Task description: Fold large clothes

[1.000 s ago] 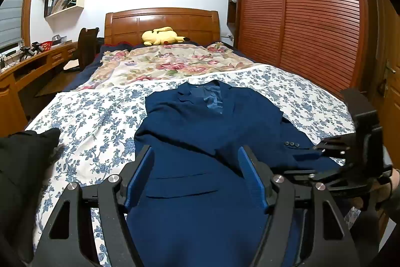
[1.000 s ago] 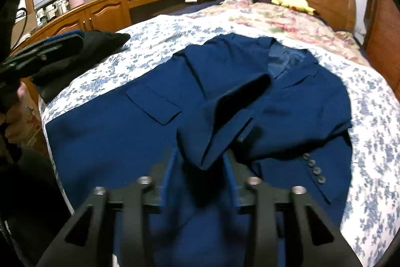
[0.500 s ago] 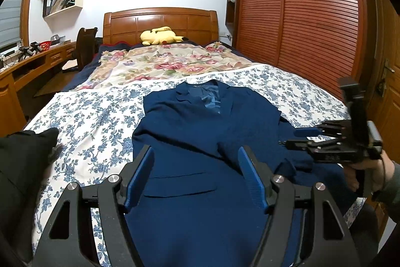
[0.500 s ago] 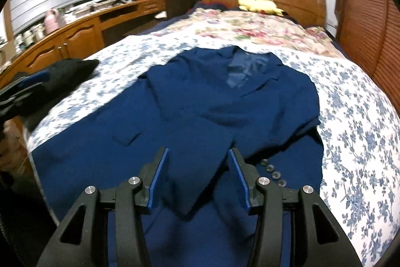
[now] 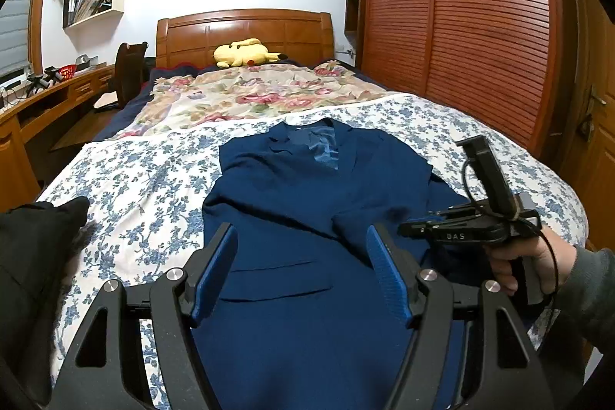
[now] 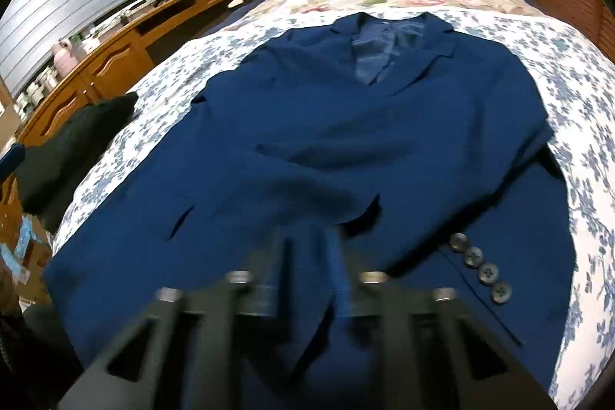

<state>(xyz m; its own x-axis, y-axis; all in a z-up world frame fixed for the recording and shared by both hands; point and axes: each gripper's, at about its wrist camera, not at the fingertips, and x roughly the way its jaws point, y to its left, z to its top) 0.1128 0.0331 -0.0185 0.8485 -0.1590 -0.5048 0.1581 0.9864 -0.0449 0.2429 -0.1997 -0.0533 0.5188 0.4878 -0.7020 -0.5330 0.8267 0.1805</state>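
Observation:
A navy blue suit jacket (image 5: 307, 202) lies front up on the bed, collar toward the headboard; it also fills the right wrist view (image 6: 346, 141). Its right sleeve, with several grey cuff buttons (image 6: 478, 271), lies across the lower front. My left gripper (image 5: 303, 271) is open and empty above the jacket's lower front and pocket flap. My right gripper (image 6: 307, 256) is blurred, its jaws drawn close together over the jacket's lower part; cloth between them is not clear. It also shows in the left wrist view (image 5: 430, 227), held low at the jacket's right edge.
The bed has a blue-flowered sheet (image 5: 146, 179) and a rose-patterned quilt (image 5: 250, 95) behind. A yellow plush toy (image 5: 246, 52) lies at the headboard. A black garment (image 5: 34, 248) lies at the bed's left edge. A wooden desk (image 6: 115, 56) runs on the left, a wardrobe (image 5: 461, 25) on the right.
My right gripper let go of the sleeve, which now lies on the jacket front, then moved lower and nearer the jacket and its jaws came together. My left gripper stayed open and barely moved.

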